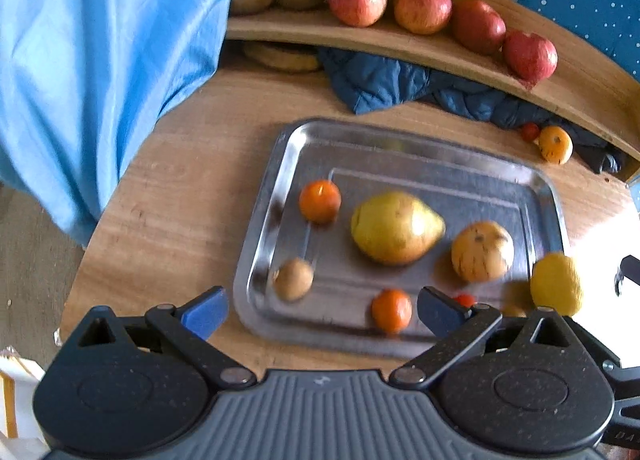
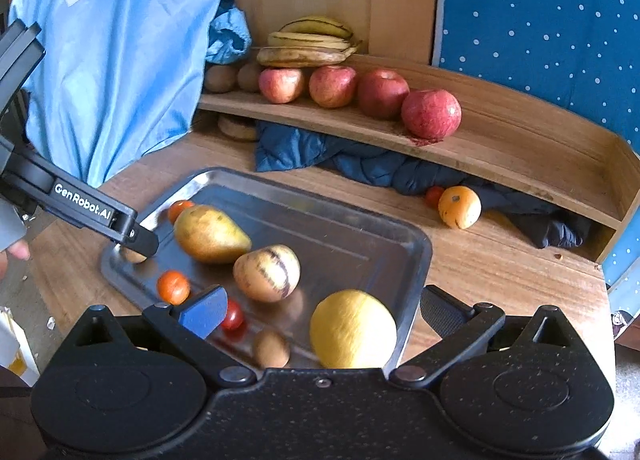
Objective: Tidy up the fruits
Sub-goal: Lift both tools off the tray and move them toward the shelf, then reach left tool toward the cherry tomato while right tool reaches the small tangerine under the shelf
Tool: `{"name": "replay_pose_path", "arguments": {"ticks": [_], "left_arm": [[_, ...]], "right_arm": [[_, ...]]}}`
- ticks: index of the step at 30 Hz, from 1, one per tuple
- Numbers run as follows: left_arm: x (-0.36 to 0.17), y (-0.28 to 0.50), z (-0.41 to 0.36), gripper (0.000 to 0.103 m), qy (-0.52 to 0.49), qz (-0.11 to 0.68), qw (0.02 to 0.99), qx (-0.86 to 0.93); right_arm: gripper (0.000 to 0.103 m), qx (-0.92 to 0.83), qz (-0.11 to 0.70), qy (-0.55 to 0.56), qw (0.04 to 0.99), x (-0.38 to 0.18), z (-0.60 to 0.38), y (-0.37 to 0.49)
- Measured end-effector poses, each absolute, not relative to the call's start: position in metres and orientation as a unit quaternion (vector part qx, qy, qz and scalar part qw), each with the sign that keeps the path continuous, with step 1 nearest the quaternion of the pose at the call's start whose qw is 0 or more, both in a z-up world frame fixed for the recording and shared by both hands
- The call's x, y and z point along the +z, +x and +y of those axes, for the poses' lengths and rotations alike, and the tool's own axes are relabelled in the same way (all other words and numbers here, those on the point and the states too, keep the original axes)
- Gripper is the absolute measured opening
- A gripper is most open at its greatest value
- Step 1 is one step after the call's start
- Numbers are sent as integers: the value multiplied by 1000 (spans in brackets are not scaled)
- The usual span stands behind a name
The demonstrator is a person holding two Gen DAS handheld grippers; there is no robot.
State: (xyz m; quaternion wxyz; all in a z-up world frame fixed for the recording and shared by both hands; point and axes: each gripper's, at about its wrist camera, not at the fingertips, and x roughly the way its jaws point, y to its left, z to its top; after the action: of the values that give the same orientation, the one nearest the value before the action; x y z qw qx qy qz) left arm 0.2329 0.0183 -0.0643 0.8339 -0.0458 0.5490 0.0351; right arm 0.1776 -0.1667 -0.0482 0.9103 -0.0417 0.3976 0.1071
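A steel tray on the wooden table holds a yellow-green pear, a striped pale melon, two orange fruits, a small red tomato and a brown kiwi. A lemon sits at the tray's near right corner, between the fingers of my open right gripper, with neither pad touching it. My left gripper hangs open above the tray's near edge with nothing in it. In the right wrist view one of its fingers reaches over the tray's left corner.
A curved wooden shelf at the back carries several red apples, bananas and kiwis. Under it lie a dark blue jacket, an orange and a small tomato. A light blue cloth hangs at the left.
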Motion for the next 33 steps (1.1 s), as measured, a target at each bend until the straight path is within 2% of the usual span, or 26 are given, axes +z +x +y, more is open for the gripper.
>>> {"name": "replay_pose_path", "arguments": {"ticks": [20, 33], "left_arm": [[-73, 343, -34, 102, 4, 526, 848, -62], [-86, 401, -84, 102, -1, 524, 843, -121]], "right_arm": [[102, -1, 428, -8, 904, -73, -200, 221], [102, -66, 449, -6, 891, -86, -220, 246]]}}
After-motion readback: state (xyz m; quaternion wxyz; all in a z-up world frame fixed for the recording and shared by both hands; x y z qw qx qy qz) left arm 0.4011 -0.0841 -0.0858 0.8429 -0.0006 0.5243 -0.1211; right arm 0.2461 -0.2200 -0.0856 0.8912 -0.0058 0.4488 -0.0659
